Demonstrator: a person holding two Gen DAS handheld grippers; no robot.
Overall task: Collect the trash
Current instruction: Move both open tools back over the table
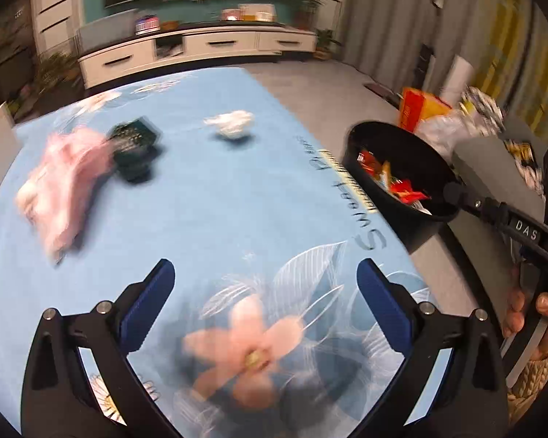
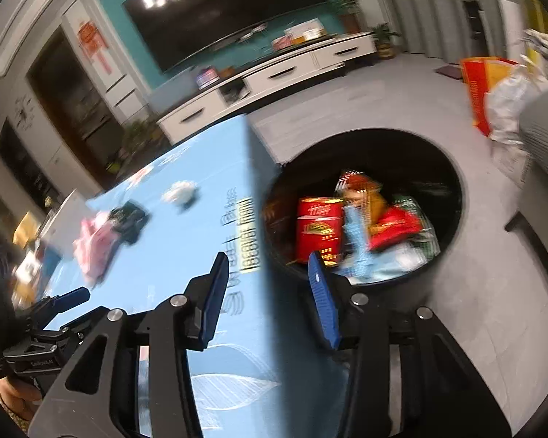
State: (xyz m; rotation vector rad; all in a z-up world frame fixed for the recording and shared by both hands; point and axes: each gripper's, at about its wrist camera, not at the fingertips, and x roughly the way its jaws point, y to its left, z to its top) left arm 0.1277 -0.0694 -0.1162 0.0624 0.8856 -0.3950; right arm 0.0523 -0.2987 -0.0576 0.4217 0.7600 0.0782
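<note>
My left gripper (image 1: 265, 304) and right gripper (image 2: 266, 297) gape empty; bin (image 2: 453, 197) ahead holds wrappers, 3 scraps (image 1: 232, 124) remain beyond.

Stood along far wall: white TV cabinet (image 1: 201, 45) | hung above: dark television (image 2: 215, 11) | flanked by potted plants (image 1: 323, 42)

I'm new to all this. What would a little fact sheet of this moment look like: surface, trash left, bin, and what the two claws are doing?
surface: table under a blue flowered cloth
trash left: pink wrapper, dark packet, white crumpled paper
bin: black bin on the floor beside the table, holding red packaging
left gripper: open, empty, above the cloth
right gripper: open, empty, by the bin
</note>
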